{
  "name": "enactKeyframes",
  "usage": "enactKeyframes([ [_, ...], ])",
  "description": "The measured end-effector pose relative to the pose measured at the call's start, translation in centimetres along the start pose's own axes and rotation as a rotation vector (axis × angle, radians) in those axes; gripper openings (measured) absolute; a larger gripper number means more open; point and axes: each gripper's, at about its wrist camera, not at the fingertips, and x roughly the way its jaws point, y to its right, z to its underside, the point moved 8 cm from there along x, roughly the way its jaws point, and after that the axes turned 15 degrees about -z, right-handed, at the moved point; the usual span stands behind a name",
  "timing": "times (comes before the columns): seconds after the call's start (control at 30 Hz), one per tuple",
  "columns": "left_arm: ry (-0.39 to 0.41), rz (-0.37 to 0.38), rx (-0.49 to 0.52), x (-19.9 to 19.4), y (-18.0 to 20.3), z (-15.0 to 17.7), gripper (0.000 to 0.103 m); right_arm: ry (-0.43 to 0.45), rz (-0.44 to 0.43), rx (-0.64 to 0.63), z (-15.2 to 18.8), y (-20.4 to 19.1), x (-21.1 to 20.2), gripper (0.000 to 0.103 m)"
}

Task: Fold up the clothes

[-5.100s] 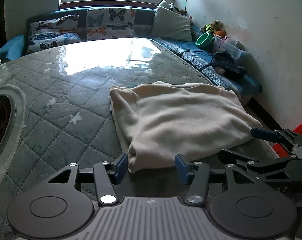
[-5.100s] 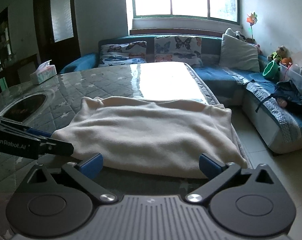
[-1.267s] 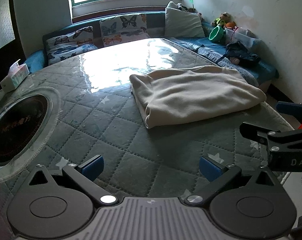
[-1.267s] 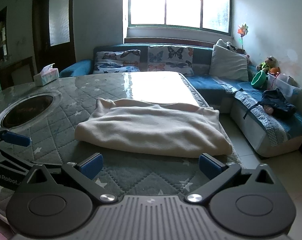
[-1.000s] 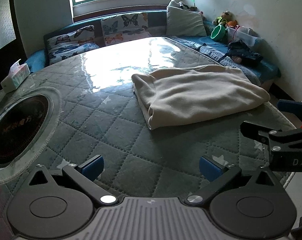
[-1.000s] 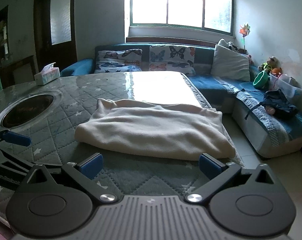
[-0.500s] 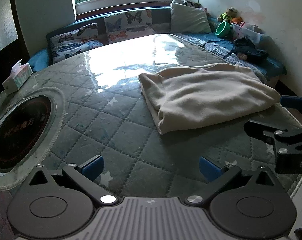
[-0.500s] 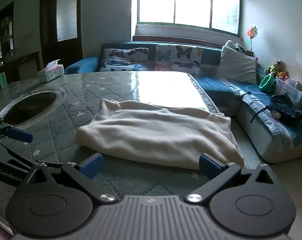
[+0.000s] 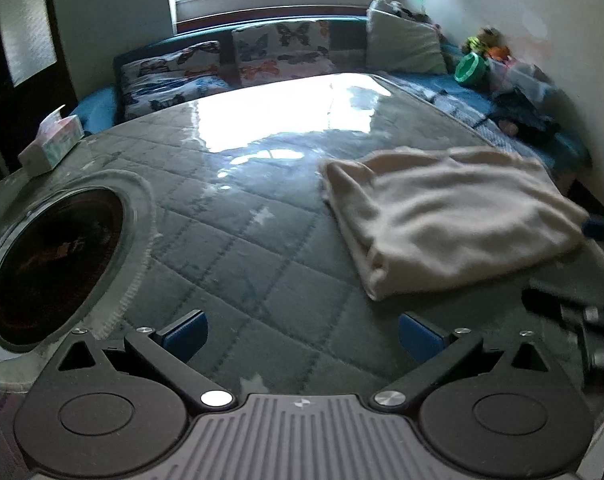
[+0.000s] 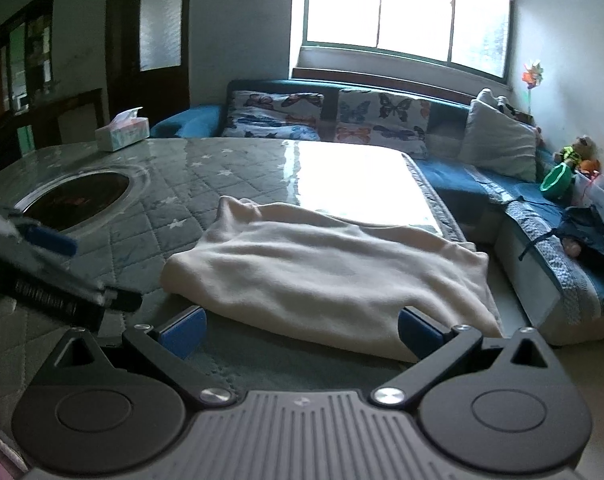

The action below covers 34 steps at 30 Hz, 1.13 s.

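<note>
Nearest the left wrist camera, the left gripper (image 9: 302, 334) hung above the quilted surface (image 9: 238, 264) with its blue-padded fingers (image 9: 184, 332) spread wide and nothing between them. In the right wrist view the right gripper (image 10: 300, 330) was likewise spread, its fingers (image 10: 419, 332) empty and sitting low over the surface just short of the near edge of the garment. The left gripper showed as a blurred dark shape with a blue pad at the left of that view.

Just beyond the right gripper lay the cream folded garment (image 10: 333, 272), a soft, thick cloth folded into a rough rectangle and lying flat near the right-hand edge of the surface. From the left wrist view the cream folded garment (image 9: 445, 220) lay ahead and to the right, well apart from the left fingers, with its doubled fold edge turned toward the camera.

To the left, set into the surface, was a dark round glass inset (image 9: 54, 264) ringed by a pale border. Farther back a tissue box (image 10: 122, 130) stood near the far left edge, and strong window glare washed over the middle of the surface.

Beyond the surface ran a blue sofa (image 10: 457, 176) with butterfly cushions (image 10: 381, 120), a grey pillow (image 10: 497, 146) and a green bowl (image 10: 555, 180), under a bright window (image 10: 405, 12).
</note>
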Motion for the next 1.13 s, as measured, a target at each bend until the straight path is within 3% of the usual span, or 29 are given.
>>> enactKeyframes([
  [0.37, -0.003, 0.03, -0.118, 0.9, -2.3, -2.3, 0.102, -0.044, -0.066, -0.086, -0.3, -1.9, 2.5, 0.103],
  [0.73, -0.016, 0.109, -0.062, 0.1, 0.7, -0.5, 0.103, -0.016, -0.025, 0.066, 0.0, 0.7, 2.5, 0.103],
  [1.13, -0.026, 0.117, -0.057, -0.2, 1.3, 0.5, 0.103, -0.019, 0.055, 0.176, 2.8, 3.6, 0.3, 0.103],
])
